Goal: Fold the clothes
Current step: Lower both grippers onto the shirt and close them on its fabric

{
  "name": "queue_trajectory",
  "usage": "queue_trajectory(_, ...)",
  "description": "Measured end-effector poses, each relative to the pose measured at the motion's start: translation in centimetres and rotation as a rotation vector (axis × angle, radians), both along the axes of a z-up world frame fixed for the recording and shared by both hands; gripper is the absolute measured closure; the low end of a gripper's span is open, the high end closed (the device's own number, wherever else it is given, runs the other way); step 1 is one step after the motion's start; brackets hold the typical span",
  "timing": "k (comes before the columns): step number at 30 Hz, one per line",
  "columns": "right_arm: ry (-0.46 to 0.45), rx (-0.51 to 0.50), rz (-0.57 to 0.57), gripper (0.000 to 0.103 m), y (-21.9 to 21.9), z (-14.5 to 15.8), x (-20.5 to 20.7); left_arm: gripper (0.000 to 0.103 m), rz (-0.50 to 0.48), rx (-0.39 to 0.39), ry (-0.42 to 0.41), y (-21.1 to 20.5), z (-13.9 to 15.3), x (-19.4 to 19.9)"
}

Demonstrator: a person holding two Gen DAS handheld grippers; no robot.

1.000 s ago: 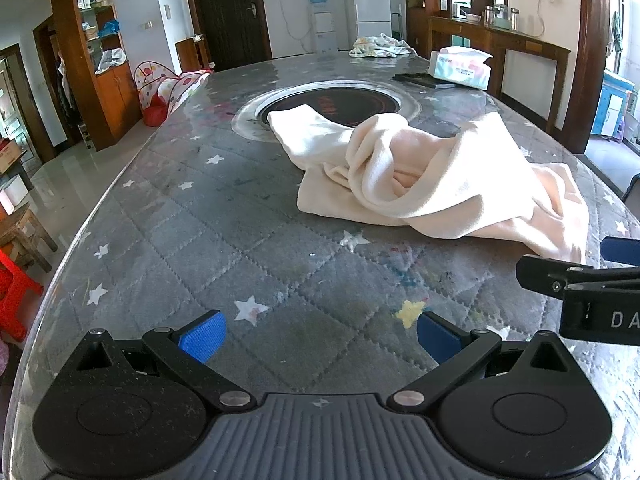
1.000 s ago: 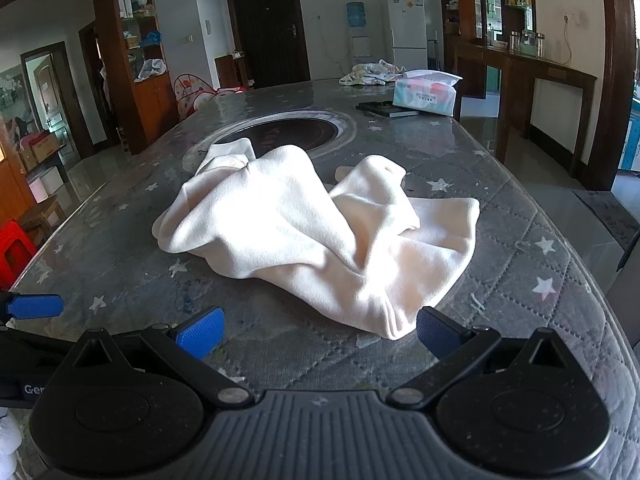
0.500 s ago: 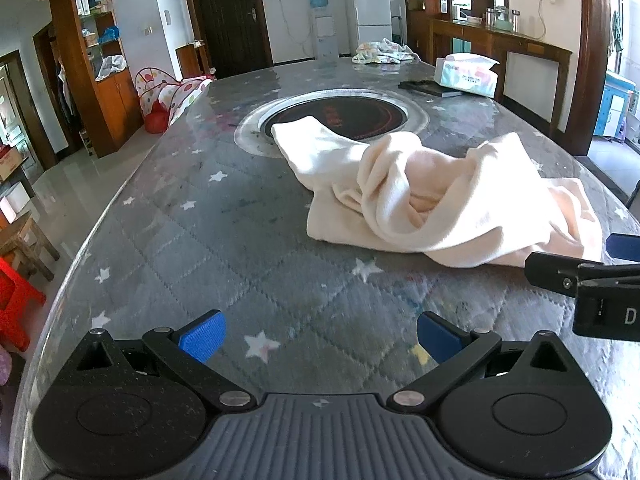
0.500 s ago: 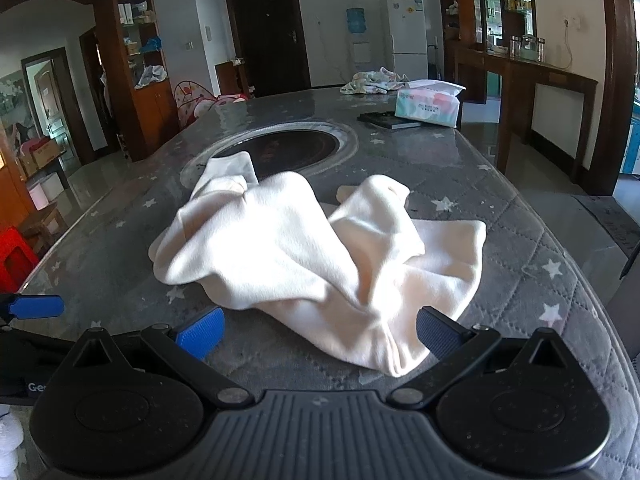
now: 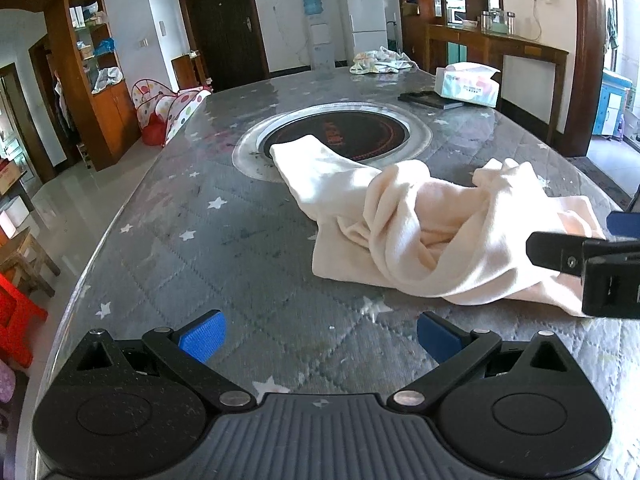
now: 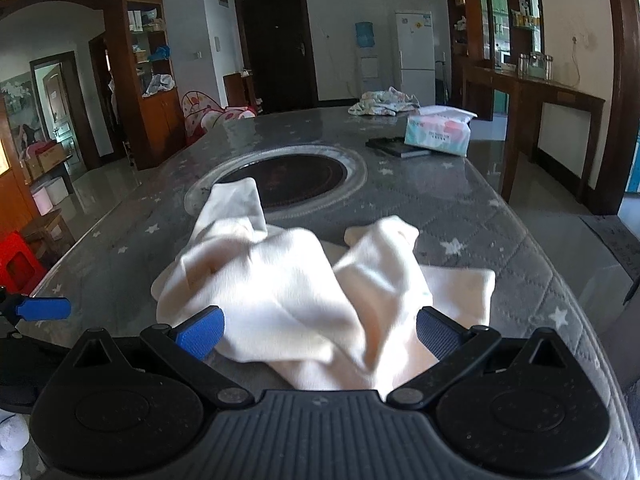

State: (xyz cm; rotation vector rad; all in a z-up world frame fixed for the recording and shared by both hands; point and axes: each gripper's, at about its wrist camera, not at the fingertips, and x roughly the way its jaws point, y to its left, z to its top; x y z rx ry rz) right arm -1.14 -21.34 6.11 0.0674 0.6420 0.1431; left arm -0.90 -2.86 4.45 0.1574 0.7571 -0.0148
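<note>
Stretching across both views, the grey star-quilted table carries a round cooktop set into its middle. Crumpled on the table, a cream garment has one end lying over the cooktop's rim. Spread wide over bare table, the left gripper grasps nothing; the right gripper, fingers released, straddles the garment's near edge.

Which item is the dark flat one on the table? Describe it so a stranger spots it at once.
Start at the round black cooktop set into the star-patterned table. Look past it toward the far right edge, where a tissue pack lies. The dark flat object lies against that pack's near left side: thin, rectangular and black, unlike the pale, bulky pack; whether it is a book or device is unclear.
</note>
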Motion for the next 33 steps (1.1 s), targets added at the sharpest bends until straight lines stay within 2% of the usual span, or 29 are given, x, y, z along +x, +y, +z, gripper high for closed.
queue_trajectory(12, -0.038, -0.011, 0.015, 0.000, 0.1, 1.3, 2.3, 0.000, 0.017, 0.018, -0.068, 1.7, 2.4, 2.1)
queue_trajectory(20, -0.020, 0.026, 0.031, 0.001, -0.8, 0.8, 4.1, 0.001, -0.061, -0.090, -0.093, 1.9, 3.3, 4.8)
queue_trajectory(22, -0.016, 0.045, 0.043, 0.006, -0.9, 0.7, 4.2, 0.001, -0.093, -0.117, -0.092, 1.6, 3.2, 5.4)
queue_trajectory(28, 0.024, 0.100, 0.073, 0.024, -1.3, 0.0, 4.6, 0.017, -0.151, -0.192, -0.075, 0.5, 3.1, 7.6)
queue_trajectory(33, 0.049, 0.117, 0.099, 0.038, -1.2, -0.7, 4.8, 0.018, -0.207, -0.250, -0.071, -0.6, 3.3, 9.1)
